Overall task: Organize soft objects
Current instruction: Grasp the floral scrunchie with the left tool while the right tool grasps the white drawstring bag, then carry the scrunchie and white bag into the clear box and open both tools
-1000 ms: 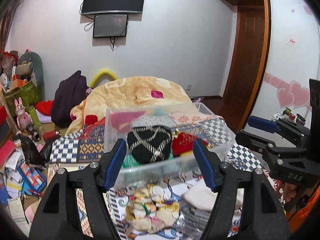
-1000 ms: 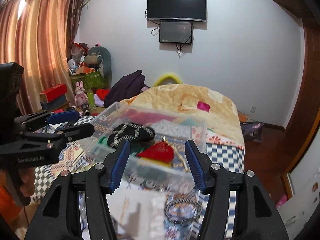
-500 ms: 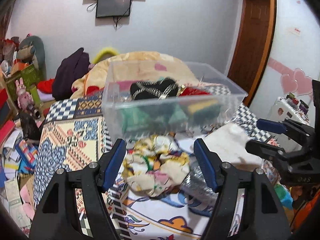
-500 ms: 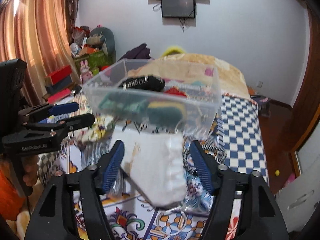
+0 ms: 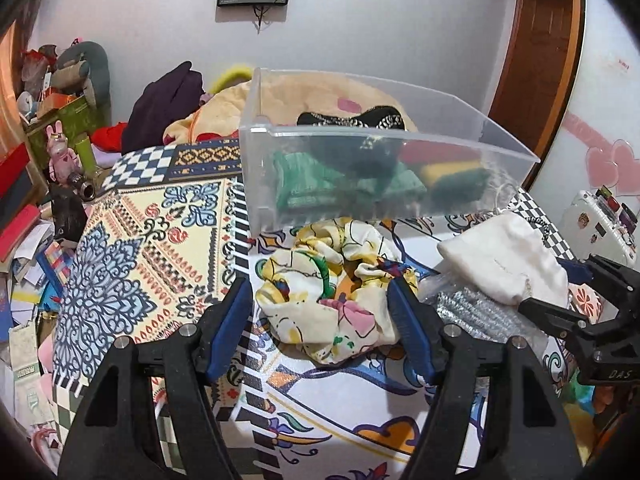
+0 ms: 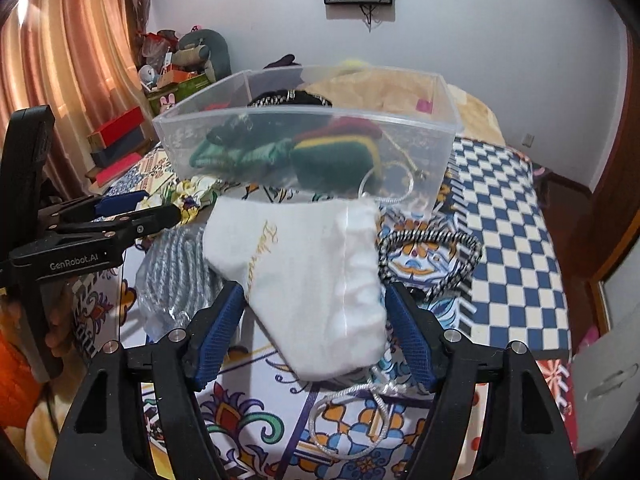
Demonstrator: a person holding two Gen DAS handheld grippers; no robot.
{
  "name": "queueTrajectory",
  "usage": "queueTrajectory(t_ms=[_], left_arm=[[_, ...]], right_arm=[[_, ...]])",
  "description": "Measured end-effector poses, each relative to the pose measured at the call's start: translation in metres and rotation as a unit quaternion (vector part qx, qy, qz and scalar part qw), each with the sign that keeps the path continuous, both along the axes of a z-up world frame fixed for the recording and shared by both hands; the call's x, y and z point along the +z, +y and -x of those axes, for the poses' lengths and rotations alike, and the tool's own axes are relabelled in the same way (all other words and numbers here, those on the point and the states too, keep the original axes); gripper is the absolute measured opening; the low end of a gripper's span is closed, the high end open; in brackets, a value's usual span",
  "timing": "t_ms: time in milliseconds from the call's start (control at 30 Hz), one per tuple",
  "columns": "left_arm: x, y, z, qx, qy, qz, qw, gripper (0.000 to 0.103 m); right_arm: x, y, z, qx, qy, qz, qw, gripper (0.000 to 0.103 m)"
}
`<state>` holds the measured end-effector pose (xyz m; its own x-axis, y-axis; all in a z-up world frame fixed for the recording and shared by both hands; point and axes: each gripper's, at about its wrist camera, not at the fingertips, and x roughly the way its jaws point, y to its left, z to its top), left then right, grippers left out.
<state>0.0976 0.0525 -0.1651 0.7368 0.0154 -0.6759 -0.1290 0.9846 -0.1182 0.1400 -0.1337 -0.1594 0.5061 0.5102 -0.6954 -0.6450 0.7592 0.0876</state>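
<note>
Soft objects, loose on the bed [image 5: 152, 240] in front of one clear plastic bin [image 5: 360, 176]: I count three, plus a black-and-white cord loop [image 6: 430, 258].

Bed: patterned cover, bin standing on it past both of my tools, its long side running left to right across both views. Inside I see green, black, red and yellow fabrics; I cannot count them through the wall.

White drawstring pouch [image 6: 308, 280]: one, long axis running from the bin toward my right camera, cord end nearest me. It lies partly over a silver-grey bundle in clear wrap [image 6: 180, 268].

Floral scrunchie [image 5: 332, 296]: one, crumpled, just before the bin's near wall.

Left hand-held gripper [image 5: 320, 324]: level, pointing at the bin, jaws spread either side of the scrunchie, pinching nothing.

Right hand-held gripper [image 6: 314, 332]: same attitude, jaws spread, flanking the pouch's near end; whether the pads touch it I cannot tell.
</note>
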Motion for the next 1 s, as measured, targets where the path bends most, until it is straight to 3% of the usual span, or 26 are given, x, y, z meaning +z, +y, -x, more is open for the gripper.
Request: queueTrajectory(t_ms=[200, 267, 333, 433, 700, 1000], left_arm=[[-0.005, -0.001, 0.006, 0.001, -0.003, 0.007, 1.0000, 0.053], [-0.005, -0.001, 0.008, 0.000, -0.004, 0.009, 0.9999, 0.040], [-0.005, 0.000, 0.011, -0.002, -0.005, 0.017, 0.9998, 0.027], [0.001, -0.001, 0.016, -0.005, -0.011, 0.017, 0.9998, 0.021], [0.029, -0.010, 0.037, -0.020, -0.049, 0.018, 0.9984, 0.019], [0.078, -0.014, 0.039, -0.025, -0.102, -0.003, 0.9945, 0.019]], right_arm=[[-0.003, -0.003, 0.002, -0.004, 0.001, -0.001, 1.000, 0.046], [-0.001, -0.004, 0.002, -0.005, 0.004, -0.007, 1.000, 0.035], [0.001, -0.006, 0.002, -0.003, 0.005, -0.010, 1.000, 0.030], [0.006, -0.006, 0.006, 0.000, -0.006, -0.011, 1.000, 0.028], [0.028, -0.011, 0.014, 0.006, -0.036, -0.034, 0.999, 0.027], [0.076, -0.015, 0.012, -0.007, -0.099, -0.060, 0.993, 0.027]])
